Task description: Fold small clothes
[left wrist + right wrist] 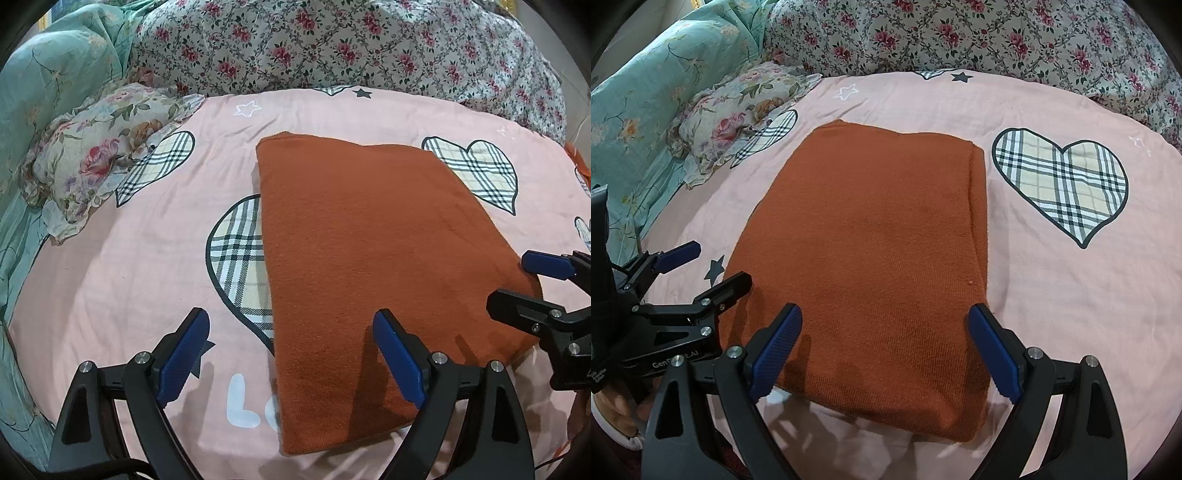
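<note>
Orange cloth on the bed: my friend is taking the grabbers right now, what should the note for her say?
Left gripper: open, holding nothing, above the cloth's near left edge.
Right gripper: open, holding nothing, above the cloth's near end.
Orange cloth: lies flat on the pink bedsheet, already folded into a tidy rectangle with layered edges on its right side.
Done: at least one fold.
Left: perhaps one more fold in half, if a smaller bundle is wanted; otherwise it looks finished.

You had a pink bedsheet (1052, 314) with plaid hearts (1067, 181) under you. On the far side lay a floral quilt (979, 37); at far left were a flowered pillow (99, 155) and a teal blanket (48, 77).
</note>
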